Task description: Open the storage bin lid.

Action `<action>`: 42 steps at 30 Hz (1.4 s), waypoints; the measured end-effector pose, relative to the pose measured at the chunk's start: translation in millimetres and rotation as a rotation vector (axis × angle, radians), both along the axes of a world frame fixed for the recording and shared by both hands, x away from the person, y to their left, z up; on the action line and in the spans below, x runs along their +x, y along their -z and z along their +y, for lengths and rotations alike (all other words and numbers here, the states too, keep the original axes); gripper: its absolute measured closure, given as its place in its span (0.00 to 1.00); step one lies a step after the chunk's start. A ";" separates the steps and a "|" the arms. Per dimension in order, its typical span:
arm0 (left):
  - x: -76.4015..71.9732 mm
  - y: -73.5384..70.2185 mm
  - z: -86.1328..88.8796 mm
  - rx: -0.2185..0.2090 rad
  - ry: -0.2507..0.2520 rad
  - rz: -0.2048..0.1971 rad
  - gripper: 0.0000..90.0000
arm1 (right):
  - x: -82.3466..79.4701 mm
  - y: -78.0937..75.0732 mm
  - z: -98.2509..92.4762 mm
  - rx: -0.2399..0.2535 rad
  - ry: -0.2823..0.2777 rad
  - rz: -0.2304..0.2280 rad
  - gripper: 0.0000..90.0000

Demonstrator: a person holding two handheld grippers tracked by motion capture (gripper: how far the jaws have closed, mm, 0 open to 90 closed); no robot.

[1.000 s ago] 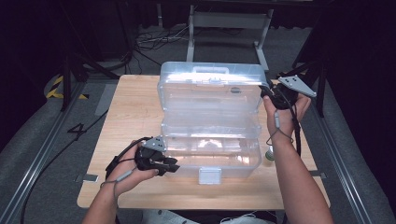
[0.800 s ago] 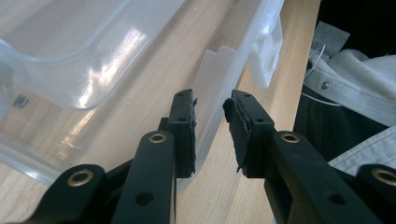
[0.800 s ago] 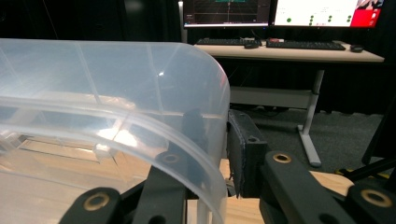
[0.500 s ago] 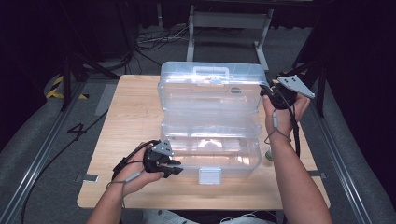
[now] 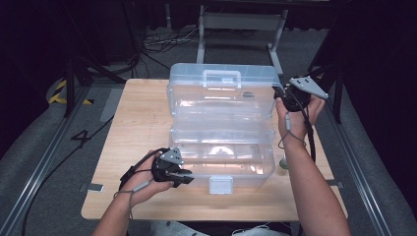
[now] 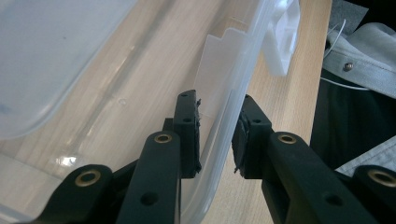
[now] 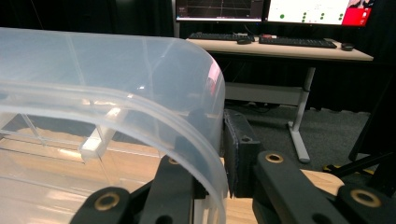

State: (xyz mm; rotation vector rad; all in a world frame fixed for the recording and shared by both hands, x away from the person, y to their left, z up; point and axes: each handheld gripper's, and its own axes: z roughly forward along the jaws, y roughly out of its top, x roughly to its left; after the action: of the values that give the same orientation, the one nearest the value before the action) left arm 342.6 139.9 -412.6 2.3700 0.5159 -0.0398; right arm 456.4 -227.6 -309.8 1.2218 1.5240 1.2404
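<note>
A clear plastic storage box (image 5: 221, 147) stands on the wooden table (image 5: 142, 123), with its lid (image 5: 221, 91) raised upright at the back. My left gripper (image 5: 187, 177) is at the box's front left corner. In the left gripper view its jaws (image 6: 217, 105) straddle the front wall's rim (image 6: 219, 140), a pad against each side. My right gripper (image 5: 278, 93) is at the lid's right edge. Its jaws (image 7: 217, 121) have just been closing and clamp the lid's curved rim (image 7: 116, 70). The inner jaw shows through the plastic.
A white latch (image 5: 220, 184) hangs at the middle of the box's front. A small green thing (image 5: 284, 164) lies on the table beside the right forearm. Metal frame legs and cables stand behind the table. A desk with monitors (image 7: 280, 46) is far off.
The left hand has shifted slightly right and toward the front edge, bringing its gripper to the box's front left corner. The right hand and the lid have stayed put.
</note>
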 end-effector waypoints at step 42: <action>0.5 0.2 -0.2 0.000 -0.003 0.002 0.82 | 45.2 -1.3 0.8 0.002 0.010 0.105 0.93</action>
State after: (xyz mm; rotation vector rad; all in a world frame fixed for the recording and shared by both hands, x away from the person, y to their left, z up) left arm 343.2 139.7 -412.7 2.3694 0.5201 -0.0412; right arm 501.6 -226.9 -308.5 1.3122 1.5904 1.1880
